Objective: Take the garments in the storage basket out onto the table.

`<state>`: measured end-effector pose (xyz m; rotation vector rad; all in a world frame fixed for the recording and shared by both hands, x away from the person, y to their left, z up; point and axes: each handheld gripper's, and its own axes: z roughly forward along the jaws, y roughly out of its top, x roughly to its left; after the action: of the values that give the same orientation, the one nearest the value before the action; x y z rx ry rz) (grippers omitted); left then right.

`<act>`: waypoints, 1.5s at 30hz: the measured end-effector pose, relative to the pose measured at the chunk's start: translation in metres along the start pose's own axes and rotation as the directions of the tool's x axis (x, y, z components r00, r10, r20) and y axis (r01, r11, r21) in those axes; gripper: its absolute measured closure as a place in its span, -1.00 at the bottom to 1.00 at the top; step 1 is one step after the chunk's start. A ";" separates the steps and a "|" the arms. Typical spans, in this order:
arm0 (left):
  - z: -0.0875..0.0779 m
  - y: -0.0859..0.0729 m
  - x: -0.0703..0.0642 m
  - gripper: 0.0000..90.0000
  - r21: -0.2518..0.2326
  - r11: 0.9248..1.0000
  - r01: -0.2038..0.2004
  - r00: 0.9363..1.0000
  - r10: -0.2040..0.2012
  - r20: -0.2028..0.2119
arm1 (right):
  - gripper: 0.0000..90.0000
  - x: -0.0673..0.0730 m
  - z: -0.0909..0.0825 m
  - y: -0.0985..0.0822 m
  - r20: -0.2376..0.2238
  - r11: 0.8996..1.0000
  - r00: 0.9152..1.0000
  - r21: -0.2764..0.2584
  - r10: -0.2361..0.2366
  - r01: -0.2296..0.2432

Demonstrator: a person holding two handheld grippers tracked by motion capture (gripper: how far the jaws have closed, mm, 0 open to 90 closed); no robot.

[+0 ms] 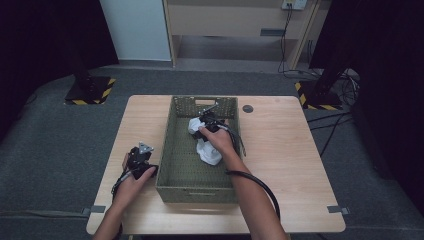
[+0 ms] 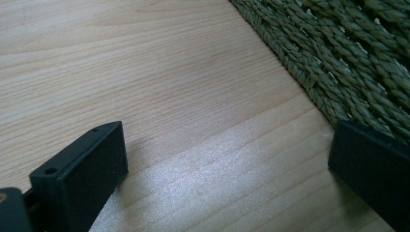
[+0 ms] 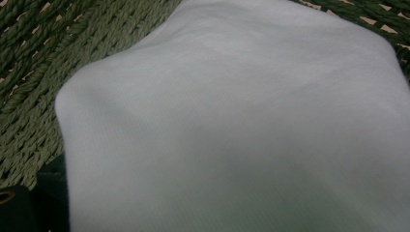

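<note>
A green woven basket (image 1: 196, 192) stands mid-table, and a crumpled white cloth (image 1: 209, 153) lies inside it. My right gripper (image 1: 205, 122) is down in the basket at the cloth's far end. In the right gripper view the cloth (image 3: 241, 130) bulges up close over the jaws. One of its fingers (image 3: 51, 193) peeks out at the far lower left, set wide, with the basket weave (image 3: 29, 72) behind. My left gripper (image 1: 141, 150) rests on the wooden table (image 1: 280, 150) just left of the basket. It stands open (image 2: 227, 159) over bare wood, its right jaw next to the basket wall (image 2: 348, 58).
A small dark round disc (image 1: 247, 108) sits on the table behind the basket's right corner. Bare wood lies to the left and right of the basket. Black stands with yellow-striped bases (image 1: 90, 91) and cables are on the grey floor beyond the table.
</note>
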<state>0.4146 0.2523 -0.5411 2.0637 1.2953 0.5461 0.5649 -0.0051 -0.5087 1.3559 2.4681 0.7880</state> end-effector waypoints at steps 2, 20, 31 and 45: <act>0.000 0.000 0.000 -1.00 0.000 1.000 0.000 1.000 0.000 0.000 | -0.94 0.000 0.001 0.000 0.000 1.000 1.000 0.001 0.004 -0.004; 0.000 0.000 0.000 -1.00 -0.001 1.000 0.001 1.000 -0.001 0.001 | -0.92 -0.001 0.007 -0.001 0.011 1.000 1.000 0.027 0.006 -0.007; 0.000 0.000 0.000 -1.00 0.000 1.000 -0.001 1.000 0.001 0.001 | -0.54 0.000 0.002 -0.002 0.017 0.999 0.999 0.021 -0.028 0.028; 0.000 0.000 0.000 -1.00 -0.001 1.000 0.001 1.000 -0.001 0.001 | 0.07 0.001 -0.021 0.000 -0.018 0.998 0.997 0.000 -0.070 0.070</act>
<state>0.4148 0.2522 -0.5412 2.0620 1.2948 0.5456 0.5557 -0.0116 -0.4913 1.2603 2.5149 0.7877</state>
